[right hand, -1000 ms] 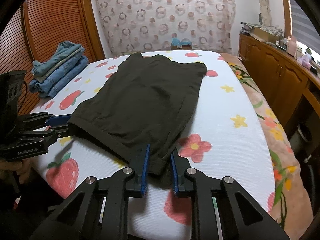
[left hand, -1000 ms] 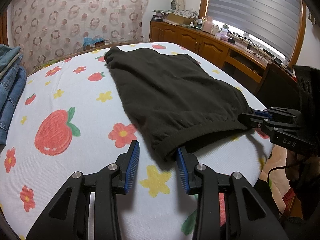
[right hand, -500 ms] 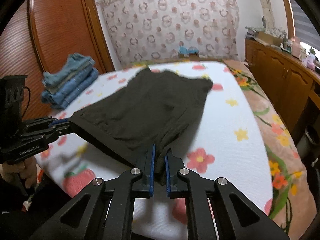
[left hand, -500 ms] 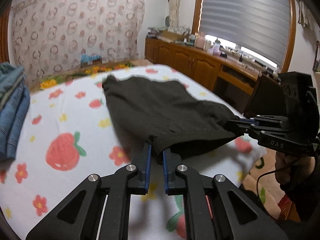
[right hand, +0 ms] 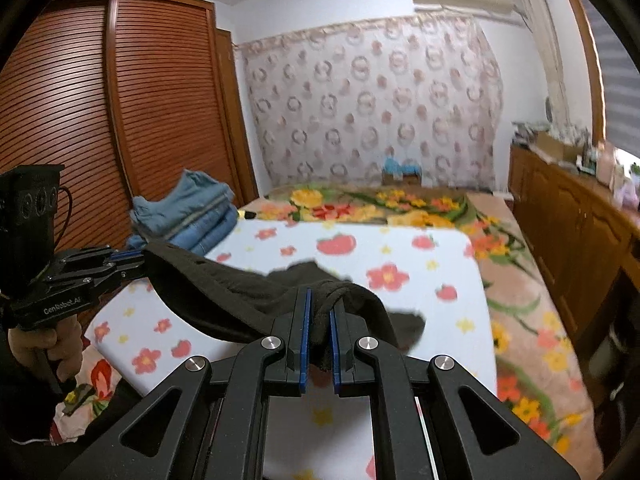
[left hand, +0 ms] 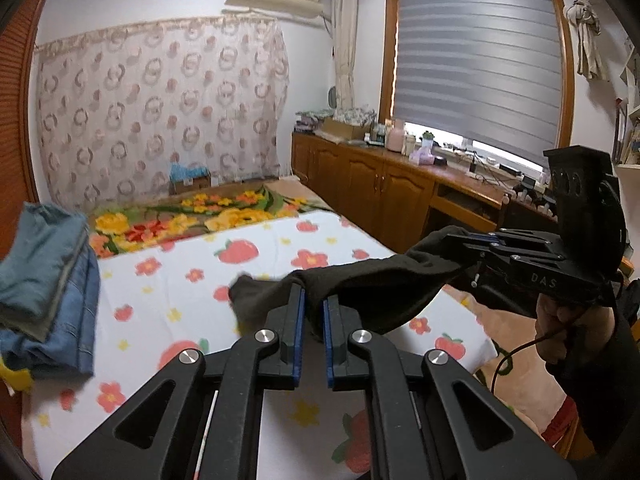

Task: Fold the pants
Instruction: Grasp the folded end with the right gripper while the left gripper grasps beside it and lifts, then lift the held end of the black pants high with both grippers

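Above the strawberry-print bed (left hand: 248, 276), dark soft fabric pants (left hand: 376, 292) are held aloft, clenched by left gripper (left hand: 313, 312) and right gripper (right hand: 318, 320); fold-over step judged next, needing level carry forward.

The left gripper (left hand: 313, 300) is showing matte black linkage arms, round silver screws and blue-lined fingers (left hand: 298, 332). The right gripper (right hand: 318, 300) is wearing the same black frame, with "DAS" lettering showing in the left view. Bare-skinned hands (left hand: 560, 332) in dark sleeves are gripping the handles, a thin black cable trailing below.
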### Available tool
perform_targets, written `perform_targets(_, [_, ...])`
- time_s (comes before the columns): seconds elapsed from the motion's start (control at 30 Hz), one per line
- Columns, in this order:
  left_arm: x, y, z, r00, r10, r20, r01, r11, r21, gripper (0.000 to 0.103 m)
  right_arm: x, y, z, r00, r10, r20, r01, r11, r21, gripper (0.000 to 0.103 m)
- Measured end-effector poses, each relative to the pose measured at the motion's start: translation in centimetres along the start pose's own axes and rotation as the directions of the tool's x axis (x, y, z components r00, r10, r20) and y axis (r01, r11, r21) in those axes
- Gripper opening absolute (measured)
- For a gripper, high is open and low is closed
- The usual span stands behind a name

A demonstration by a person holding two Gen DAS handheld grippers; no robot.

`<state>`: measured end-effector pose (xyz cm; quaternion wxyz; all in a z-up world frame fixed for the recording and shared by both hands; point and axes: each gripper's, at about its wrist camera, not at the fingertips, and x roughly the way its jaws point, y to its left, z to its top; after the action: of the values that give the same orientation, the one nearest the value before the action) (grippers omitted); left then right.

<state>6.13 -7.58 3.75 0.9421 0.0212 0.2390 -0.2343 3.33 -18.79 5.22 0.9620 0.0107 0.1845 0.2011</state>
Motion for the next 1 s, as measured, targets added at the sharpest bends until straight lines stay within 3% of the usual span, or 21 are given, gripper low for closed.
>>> perform_targets(0.53, [-4.8,1.4,4.0,0.990,0.020,0.137,-0.027,0.999,0.043,0.009,-3.3,3.3,1.6,0.993,0.026,0.116,-0.008,0.988,-0.153,0.008])
perform_targets(0.83, [-5.0,3.5,6.9,0.975,0.073,0.210,-0.082,0.996,0.037,0.009,-1.5,3.0,3.2,0.989,0.042,0.140,-0.011,0.976,-0.218,0.008])
perform_targets(1.0, [-3.5,4.8,7.3,0.971,0.114,0.208,-0.124,0.992,0.033,0.009,0.6,2.2,4.2,0.991,0.038,0.131,-0.008,0.975,-0.220,0.008])
